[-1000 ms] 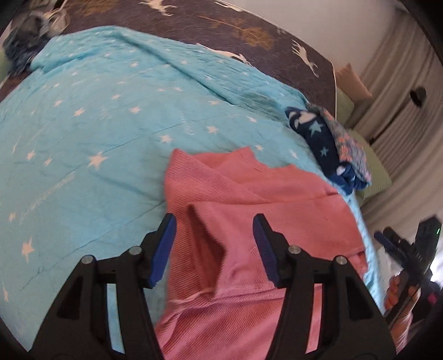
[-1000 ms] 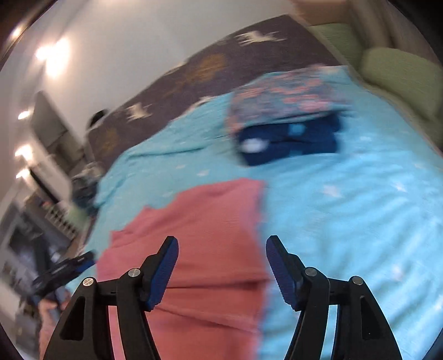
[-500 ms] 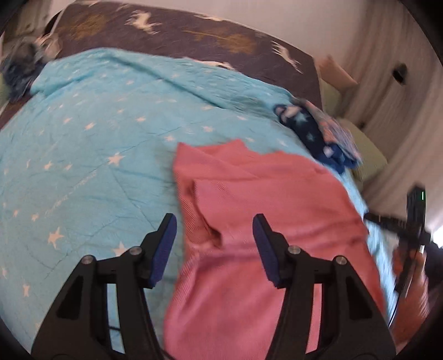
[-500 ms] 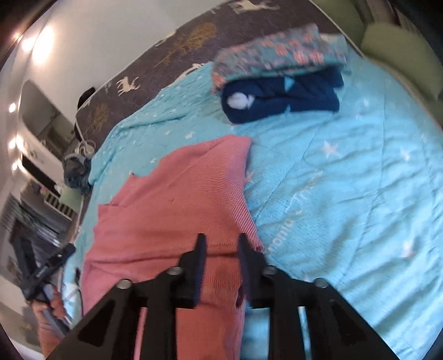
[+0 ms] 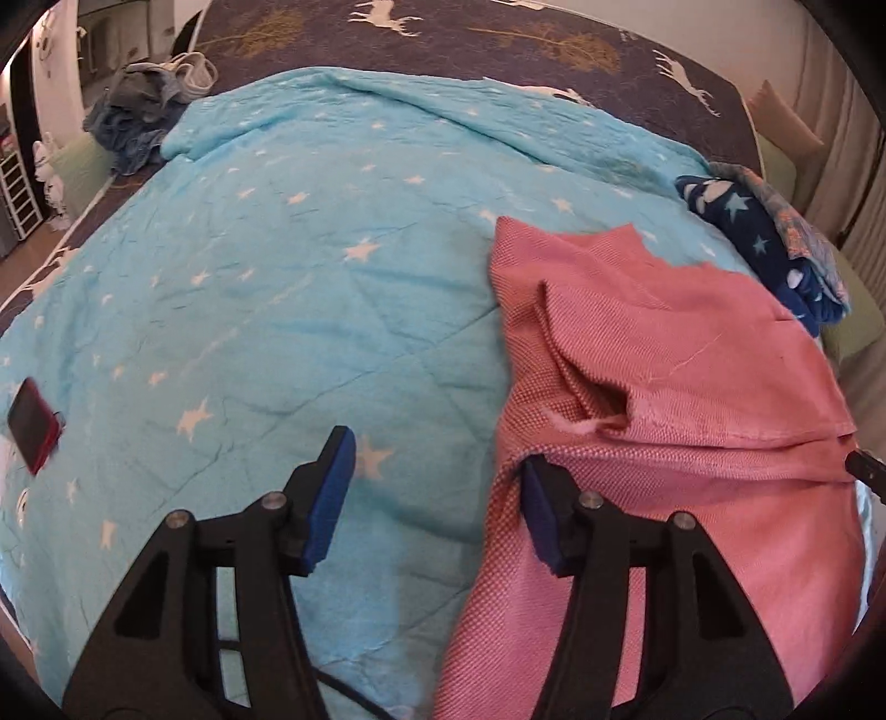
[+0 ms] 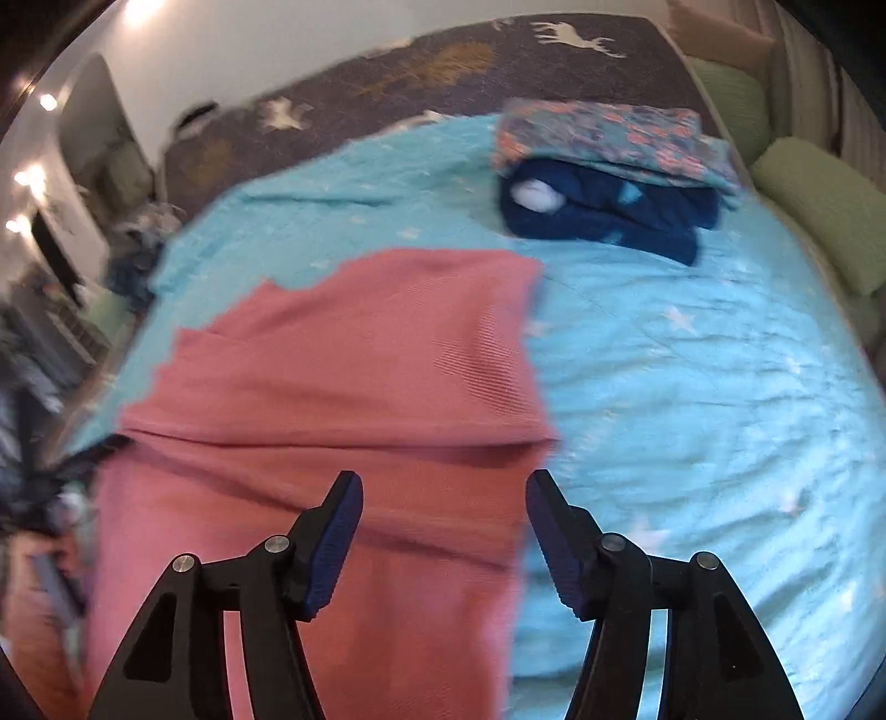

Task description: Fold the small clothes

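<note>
Here, the pink garment (image 5: 692,354) is spread on the star blanket (image 5: 277,288); the left gripper (image 5: 432,482) is held apart at its edge, while the right gripper (image 6: 443,520) is opening above it, nothing clamped.

A light blue blanket (image 5: 266,310) printed with white stars covers most of the bed. Beyond it, at the far side, lies a dark bedspread (image 5: 554,50) patterned with white deer and golden trees. A dark phone in a red case (image 5: 32,423) rests on the blanket at the near left. At the far left corner sits a heap of grey-blue cloth (image 5: 138,122). Along the right edge of the bed lie 2 green cushions (image 6: 819,216).
</note>
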